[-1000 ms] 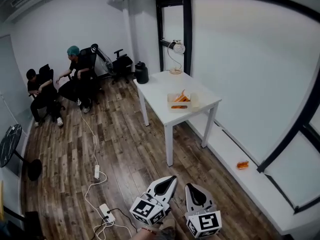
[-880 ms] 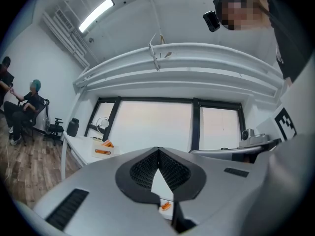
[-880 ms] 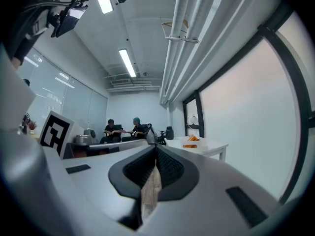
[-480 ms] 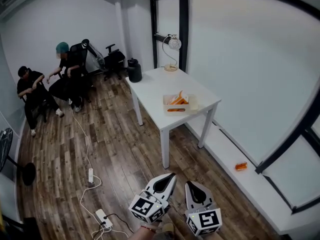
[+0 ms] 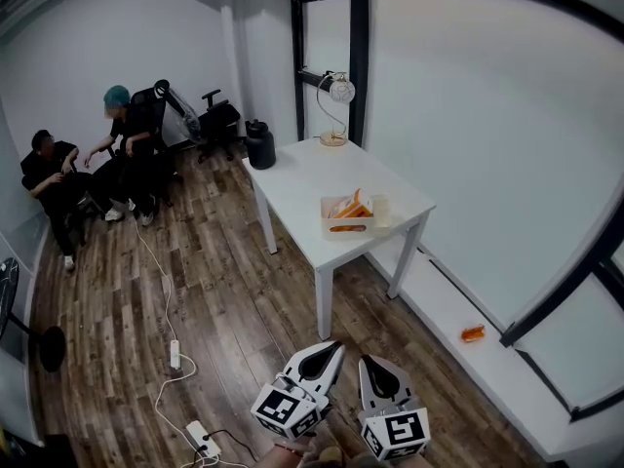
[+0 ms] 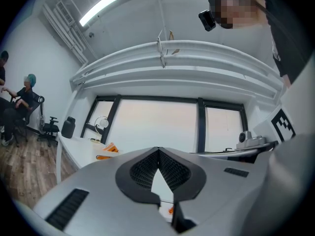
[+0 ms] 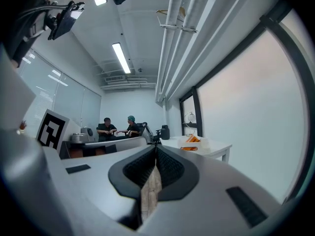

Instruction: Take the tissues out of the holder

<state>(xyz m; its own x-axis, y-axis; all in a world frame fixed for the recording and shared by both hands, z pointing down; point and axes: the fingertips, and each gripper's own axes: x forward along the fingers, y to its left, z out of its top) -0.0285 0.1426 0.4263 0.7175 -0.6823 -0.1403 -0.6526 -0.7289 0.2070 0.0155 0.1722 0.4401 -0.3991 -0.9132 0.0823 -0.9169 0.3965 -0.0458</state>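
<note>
The tissue holder (image 5: 348, 214), a pale open box with orange tissue packs standing in it, sits near the front edge of a white table (image 5: 302, 174). It also shows far off as the holder (image 6: 108, 150) and the holder (image 7: 192, 139). My left gripper (image 5: 333, 347) and right gripper (image 5: 368, 363) hang side by side at the bottom of the head view, over the wooden floor and well short of the table. The left gripper (image 6: 158, 150) has its pads meeting with nothing between them. The right gripper (image 7: 156, 147) is likewise shut and empty.
A desk lamp (image 5: 338, 100) stands at the table's far end, with a black container (image 5: 259, 145) beside it. Two people (image 5: 122, 149) sit on chairs at the back left. A power strip (image 5: 175, 353) with cables lies on the floor. A small orange object (image 5: 473, 333) rests on the white window ledge.
The table and holder have come a little nearer and shifted in the head view as I moved across the room. Both grippers stay shut at the bottom of the view.
</note>
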